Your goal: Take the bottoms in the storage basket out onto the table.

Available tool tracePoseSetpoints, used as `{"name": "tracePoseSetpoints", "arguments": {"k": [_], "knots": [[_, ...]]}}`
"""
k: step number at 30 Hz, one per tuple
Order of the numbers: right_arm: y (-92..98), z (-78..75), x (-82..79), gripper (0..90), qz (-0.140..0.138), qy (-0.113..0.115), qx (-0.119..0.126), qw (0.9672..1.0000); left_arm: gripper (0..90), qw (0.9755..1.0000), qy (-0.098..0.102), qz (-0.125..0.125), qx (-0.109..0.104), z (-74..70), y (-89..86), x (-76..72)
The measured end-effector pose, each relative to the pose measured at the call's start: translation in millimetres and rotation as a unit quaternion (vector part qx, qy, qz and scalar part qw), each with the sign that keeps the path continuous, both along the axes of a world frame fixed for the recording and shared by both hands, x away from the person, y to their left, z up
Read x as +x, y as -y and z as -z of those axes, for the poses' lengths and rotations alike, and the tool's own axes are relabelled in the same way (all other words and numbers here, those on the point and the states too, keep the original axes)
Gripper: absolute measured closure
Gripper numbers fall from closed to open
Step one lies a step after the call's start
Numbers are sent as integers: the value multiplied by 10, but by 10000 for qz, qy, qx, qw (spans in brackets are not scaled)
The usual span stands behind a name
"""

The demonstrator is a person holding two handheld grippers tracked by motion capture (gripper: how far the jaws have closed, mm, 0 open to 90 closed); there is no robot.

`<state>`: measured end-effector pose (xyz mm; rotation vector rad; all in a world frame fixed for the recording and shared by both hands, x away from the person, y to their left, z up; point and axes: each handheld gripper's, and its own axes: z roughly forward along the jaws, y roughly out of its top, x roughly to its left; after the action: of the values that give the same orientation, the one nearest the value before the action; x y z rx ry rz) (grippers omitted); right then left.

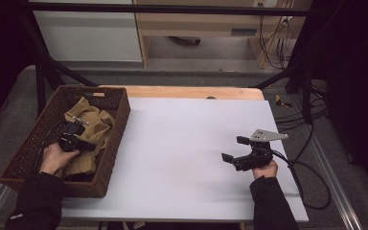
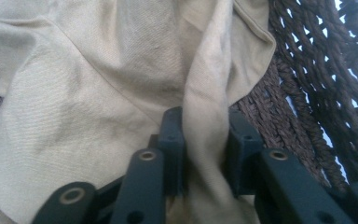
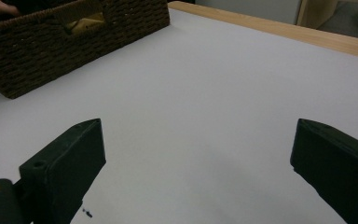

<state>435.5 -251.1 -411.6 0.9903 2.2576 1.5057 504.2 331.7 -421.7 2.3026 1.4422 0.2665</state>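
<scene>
A tan cloth (image 1: 90,123) lies crumpled in a dark wicker basket (image 1: 120,125) at the table's left. My left gripper (image 1: 83,126) reaches into the basket, held by the person's left hand. In the left gripper view its jaws pinch a raised fold of the cloth (image 2: 98,93) between them, with my left gripper (image 2: 206,127) shut on that fold beside the basket's woven wall (image 2: 307,93). My right gripper (image 1: 235,149) rests at the right over the white table sheet (image 1: 182,143), jaws wide apart. In the right gripper view my right gripper (image 3: 198,140) has nothing between its fingers.
The basket (image 3: 74,46) stands far left in the right gripper view, with cloth (image 3: 91,21) showing through its handle hole. A wooden table edge (image 1: 187,92) runs along the back. Cables (image 1: 306,177) trail off the right side. Black frame bars (image 1: 40,86) stand around the table.
</scene>
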Motion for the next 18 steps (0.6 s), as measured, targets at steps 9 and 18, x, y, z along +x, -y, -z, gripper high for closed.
{"name": "tracePoseSetpoints", "arguments": {"k": [9,18], "knots": [[5,-2,-1,37,-2,12,-4,10000,848,9997,-53,13,-227,-33,-8,-8],[7,-6,-3,37,5,11,4,10000,861,9996,4,58,-275,-67,-4,-24]]}}
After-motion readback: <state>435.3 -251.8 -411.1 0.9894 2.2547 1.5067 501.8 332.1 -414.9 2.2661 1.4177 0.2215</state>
